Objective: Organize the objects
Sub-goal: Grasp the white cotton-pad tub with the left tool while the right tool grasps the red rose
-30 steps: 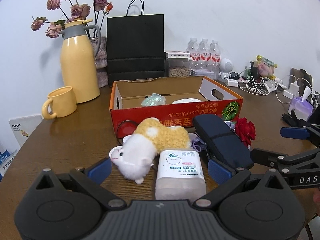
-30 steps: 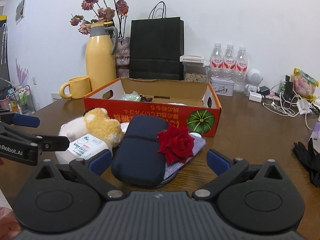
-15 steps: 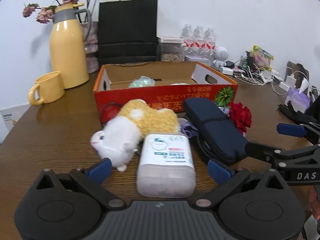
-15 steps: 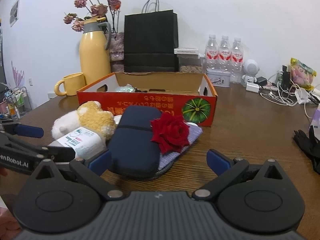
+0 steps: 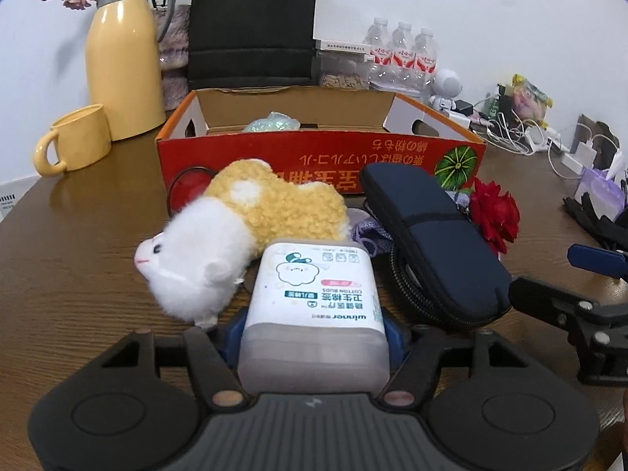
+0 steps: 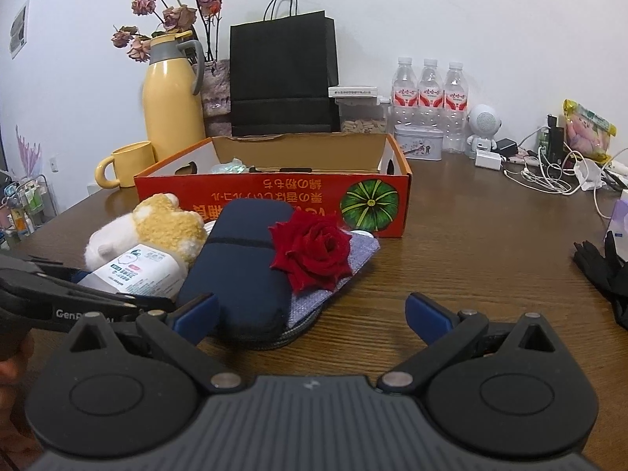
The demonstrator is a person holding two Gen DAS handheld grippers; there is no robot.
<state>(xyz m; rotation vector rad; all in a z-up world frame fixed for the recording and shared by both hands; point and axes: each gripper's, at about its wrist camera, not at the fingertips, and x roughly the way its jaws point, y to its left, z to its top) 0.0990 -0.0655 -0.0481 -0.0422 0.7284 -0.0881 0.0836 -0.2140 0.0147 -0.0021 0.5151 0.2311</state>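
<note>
A white cotton bud box [image 5: 314, 298] lies on the wooden table between the blue pads of my left gripper [image 5: 312, 333]. The jaws are closing and both pads touch the box's sides. A white and yellow plush hamster [image 5: 243, 227] leans against the box's far end. To the right lie a navy zip case [image 5: 431, 243] and a red rose [image 5: 494, 216]. Behind them stands the red cardboard box [image 5: 274, 153] with small items inside. My right gripper [image 6: 312, 310] is open and low, with its left finger next to the navy case [image 6: 243, 259] and nothing between its pads.
A yellow jug [image 5: 121, 66], a yellow mug [image 5: 74, 145] and a black paper bag [image 5: 251, 27] stand behind the box. Water bottles [image 6: 428, 98], chargers and cables [image 6: 549, 172] crowd the back right. Black gloves [image 6: 604, 271] lie at the right edge. A purple cloth [image 6: 353, 255] is under the rose.
My left gripper has moved forward and down over the cotton bud box, and its jaws have closed from wide open onto the box's sides. The right gripper has barely shifted.
</note>
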